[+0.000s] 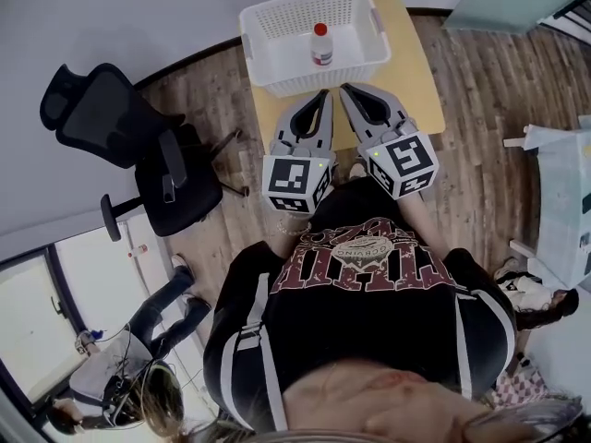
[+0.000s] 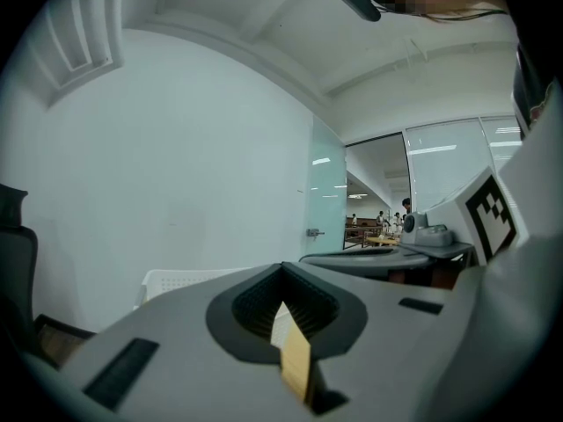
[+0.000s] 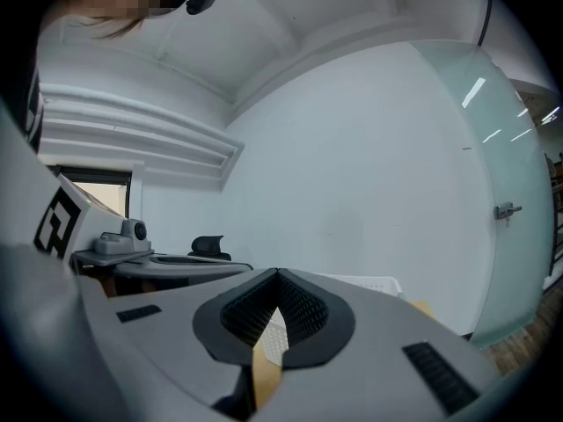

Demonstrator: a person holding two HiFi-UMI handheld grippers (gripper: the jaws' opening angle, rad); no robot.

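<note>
Bottle [image 1: 320, 44], white w/ red cap, stands upright in the white basket [image 1: 273, 74] on the bench [image 1: 417, 72]. Both grippers hover just short of the basket's near wall, so the bottle is beyond the tips & apart from them. Left gripper [image 1: 322, 98]: fingers pressed together, nothing btwn. Right gripper [image 1: 346, 90]: same, tips closed, nothing held. Black office chair [image 1: 138, 146] well off to the left.

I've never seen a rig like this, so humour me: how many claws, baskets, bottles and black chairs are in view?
claws: 2 (left claw, right claw)
basket: 1
bottle: 1
black chair: 1
total: 5
</note>
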